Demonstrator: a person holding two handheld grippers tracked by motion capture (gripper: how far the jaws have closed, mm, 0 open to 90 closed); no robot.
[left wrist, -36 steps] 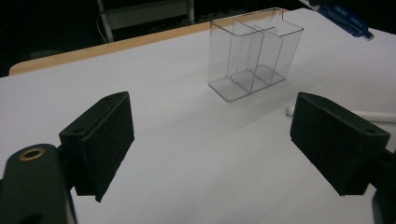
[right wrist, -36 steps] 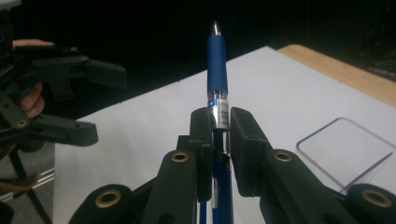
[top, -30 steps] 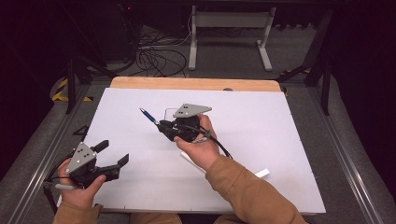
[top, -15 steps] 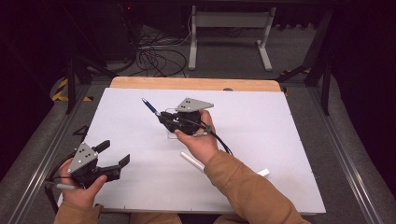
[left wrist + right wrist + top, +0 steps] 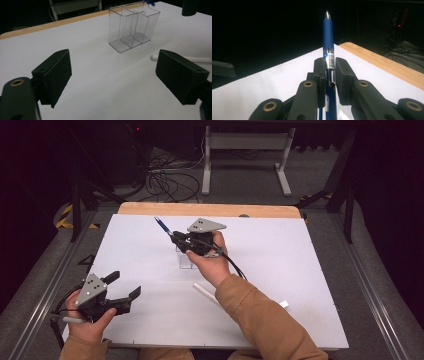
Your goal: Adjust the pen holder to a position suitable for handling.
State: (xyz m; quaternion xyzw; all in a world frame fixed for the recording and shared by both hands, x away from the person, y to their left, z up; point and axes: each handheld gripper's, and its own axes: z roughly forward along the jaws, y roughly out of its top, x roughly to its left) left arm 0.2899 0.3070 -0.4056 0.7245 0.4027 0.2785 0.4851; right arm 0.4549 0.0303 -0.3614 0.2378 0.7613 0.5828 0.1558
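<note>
My right gripper (image 5: 181, 240) is shut on a blue pen (image 5: 163, 227), whose tip sticks out past the jaws toward the upper left; in the right gripper view the pen (image 5: 328, 42) stands clamped between the pads. It hovers just above a clear plastic holder (image 5: 185, 259) with several compartments, standing mid-table. The holder (image 5: 132, 28) looks empty in the left gripper view, with the pen's blue end above its far rim. My left gripper (image 5: 124, 292) rests at the near left of the table, jaws wide apart with nothing between them. A white marker (image 5: 206, 292) lies flat on the table near the right forearm.
The white table top (image 5: 300, 270) has a wooden strip (image 5: 210, 210) along its far edge. A small white piece (image 5: 284, 304) lies near the right sleeve. Cables and a metal stand are on the floor beyond the table.
The right hand has carried the pen to the right and toward the far edge, ending over the clear holder. The left gripper has stayed where it was.
</note>
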